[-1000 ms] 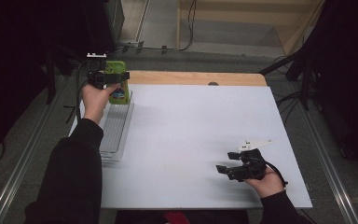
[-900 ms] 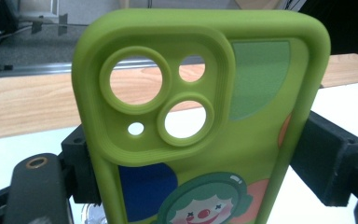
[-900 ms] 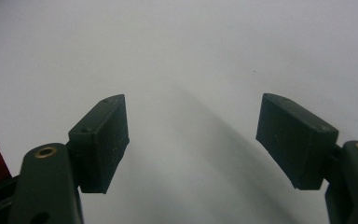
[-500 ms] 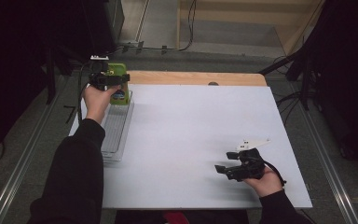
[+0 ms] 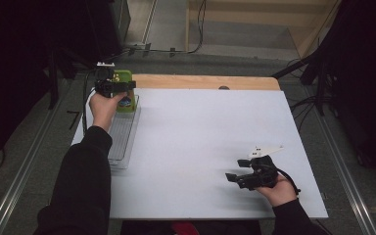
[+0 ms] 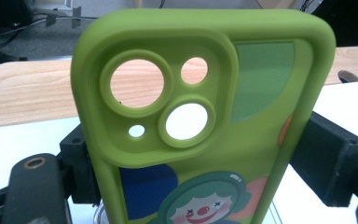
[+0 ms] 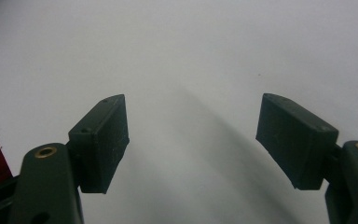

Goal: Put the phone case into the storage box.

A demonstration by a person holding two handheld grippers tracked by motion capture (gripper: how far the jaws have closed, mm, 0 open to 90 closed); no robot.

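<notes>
A green phone case (image 6: 200,140) with a clown picture and round camera cut-outs stands upright between my left gripper's jaws. Both pads press its side edges, so my left gripper (image 6: 205,161) is shut on it. In the high view the phone case (image 5: 126,95) hangs in the left gripper (image 5: 122,87) over the far end of a clear plastic tray (image 5: 120,142) at the table's left edge. My right gripper (image 5: 235,171) rests low at the front right. In its own view the right gripper (image 7: 191,140) stands open over the bare white surface, with nothing between its pads.
A white sheet (image 5: 210,132) covers most of the table. A strip of bare wood (image 5: 200,81) shows along the far edge, with a small dark spot (image 5: 223,88) on it. Cables and dark stands lie on the floor around the table.
My left gripper has sunk a little with the phone case, closer to the tray's far end. The right gripper has stayed where it was.
</notes>
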